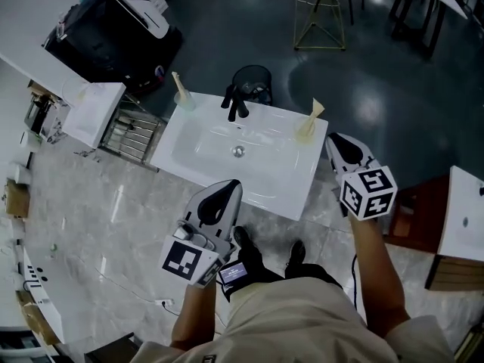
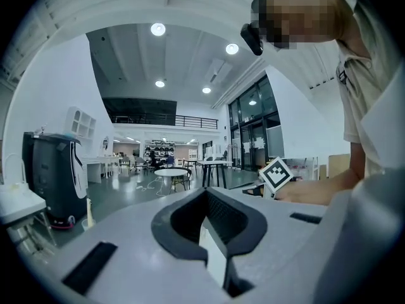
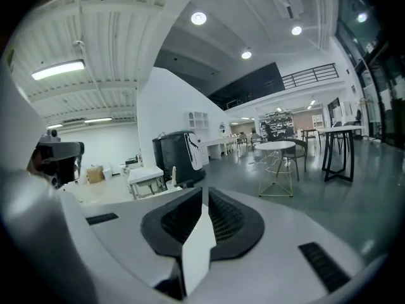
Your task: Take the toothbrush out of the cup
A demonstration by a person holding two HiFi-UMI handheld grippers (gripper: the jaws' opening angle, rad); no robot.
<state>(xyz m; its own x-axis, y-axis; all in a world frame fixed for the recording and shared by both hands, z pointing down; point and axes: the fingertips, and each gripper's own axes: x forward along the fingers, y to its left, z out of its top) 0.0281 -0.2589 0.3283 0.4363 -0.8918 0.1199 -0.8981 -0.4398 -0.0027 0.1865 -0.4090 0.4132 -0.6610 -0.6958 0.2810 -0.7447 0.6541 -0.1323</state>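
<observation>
White basin [image 1: 265, 176] ahead, toothbrush [image 1: 316, 110] upright in the cup [image 1: 305, 133] at its far right corner, right gripper [image 1: 338, 142] just beside it, left gripper [image 1: 229, 187] at the near edge, both jaws pinched together on nothing, seemingly lining up a reach.

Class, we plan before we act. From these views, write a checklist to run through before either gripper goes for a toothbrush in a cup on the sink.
1. Toothbrushes in cups: ok. The right toothbrush stands in the right cup, and the left toothbrush stands in the left cup. Both cups are at the sink's rear corners.
2. Target chosen: cannot tell. Either cup fits.
3. Jaws open for a grasp: not ok. The left gripper and right gripper are both shut and empty.
4. Gripper at a cup: not ok. The right gripper is the nearer one but apart from the right cup.
5. Faucet out of the way: ok. It stands mid-rear, between the cups.
</observation>
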